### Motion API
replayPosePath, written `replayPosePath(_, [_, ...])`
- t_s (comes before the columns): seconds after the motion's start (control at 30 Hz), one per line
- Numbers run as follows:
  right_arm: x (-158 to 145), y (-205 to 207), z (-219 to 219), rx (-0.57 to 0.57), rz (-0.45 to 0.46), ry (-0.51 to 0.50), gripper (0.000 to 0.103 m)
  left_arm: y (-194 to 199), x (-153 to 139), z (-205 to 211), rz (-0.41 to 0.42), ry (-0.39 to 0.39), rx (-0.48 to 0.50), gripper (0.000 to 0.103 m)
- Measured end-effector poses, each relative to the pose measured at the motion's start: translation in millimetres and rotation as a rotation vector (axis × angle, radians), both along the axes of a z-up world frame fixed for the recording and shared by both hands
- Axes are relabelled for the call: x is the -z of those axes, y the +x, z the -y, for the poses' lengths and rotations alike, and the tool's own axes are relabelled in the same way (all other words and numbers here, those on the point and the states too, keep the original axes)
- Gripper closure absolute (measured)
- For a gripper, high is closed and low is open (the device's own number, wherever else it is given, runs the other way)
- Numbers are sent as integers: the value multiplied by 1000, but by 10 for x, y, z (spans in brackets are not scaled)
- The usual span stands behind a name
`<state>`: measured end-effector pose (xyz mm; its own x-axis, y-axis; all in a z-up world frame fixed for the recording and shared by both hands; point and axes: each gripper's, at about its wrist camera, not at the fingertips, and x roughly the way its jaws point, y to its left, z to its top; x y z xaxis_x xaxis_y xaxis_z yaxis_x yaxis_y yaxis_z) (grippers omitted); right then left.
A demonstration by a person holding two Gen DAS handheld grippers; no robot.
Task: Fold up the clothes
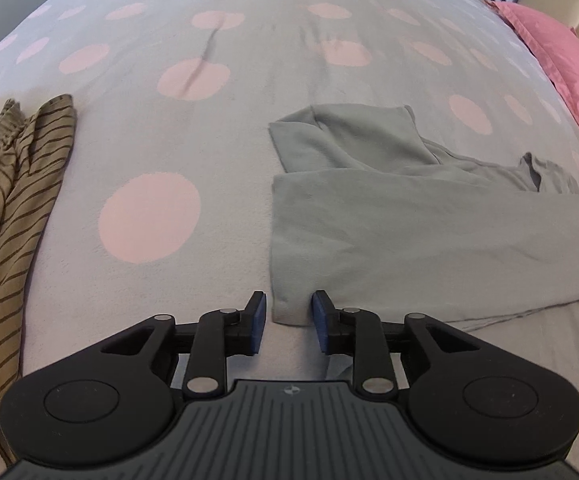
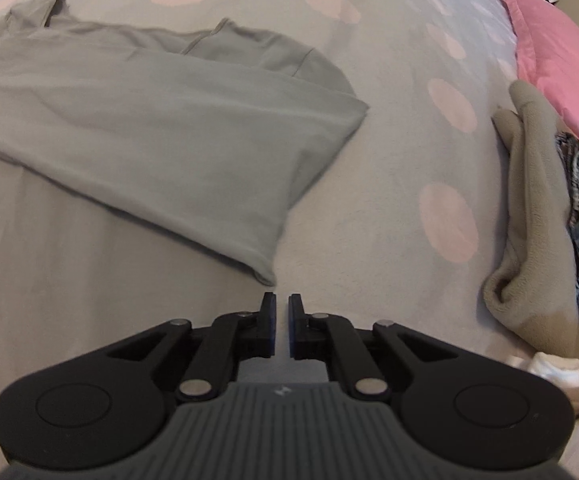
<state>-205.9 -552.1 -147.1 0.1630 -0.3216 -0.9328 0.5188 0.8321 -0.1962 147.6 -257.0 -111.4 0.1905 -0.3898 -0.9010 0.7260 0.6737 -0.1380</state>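
The grey top [image 1: 409,220] lies partly folded on the spotted bedspread [image 1: 149,216]; in the left wrist view the left gripper [image 1: 288,312], jaws parted and empty, straddles its near-left corner, so a clean pinch should catch every layer, with a striped garment [image 1: 21,184] well left. In the right wrist view the right gripper [image 2: 282,312], nearly closed on nothing, sits just short of the near-right corner, bare bedspread between it and the beige fleece [image 2: 537,240].

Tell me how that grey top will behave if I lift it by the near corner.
The grey top is probably floppy: it lies flat in soft creased folds, so the rest should hang and the fold may open. It looks thin, likely light. On the fuzzy spotted blanket it would likely drag rather than slide.
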Motion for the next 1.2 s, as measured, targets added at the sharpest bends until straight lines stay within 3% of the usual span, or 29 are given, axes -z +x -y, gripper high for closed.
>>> replayPosePath(0.23, [-259, 66, 4, 67, 90, 18, 83, 148, 55, -2, -35, -48, -98, 79])
replayPosePath(0.47, [-204, 262, -39, 47, 76, 24, 81, 20, 100, 150, -19, -36, -48, 79])
replayPosePath(0.53, [-174, 293, -14, 55, 65, 25, 81, -7, 91, 168, -2, -27, -43, 83])
replayPosePath(0.6, [-162, 323, 3, 58, 63, 27, 81, -12, 58, 174, 7, -27, -49, 95])
replayPosePath(0.67, [-168, 348, 11, 57, 66, 29, 81, -24, 12, 184, 21, -28, -51, 96])
replayPosePath(0.87, [-205, 404, -11, 38, 80, 37, 81, -173, -320, 338, 94, -14, 30, 97])
replayPosePath(1.2, [-156, 524, -26, 18, 71, 50, 81, -452, -375, 631, 71, -69, 218, 95])
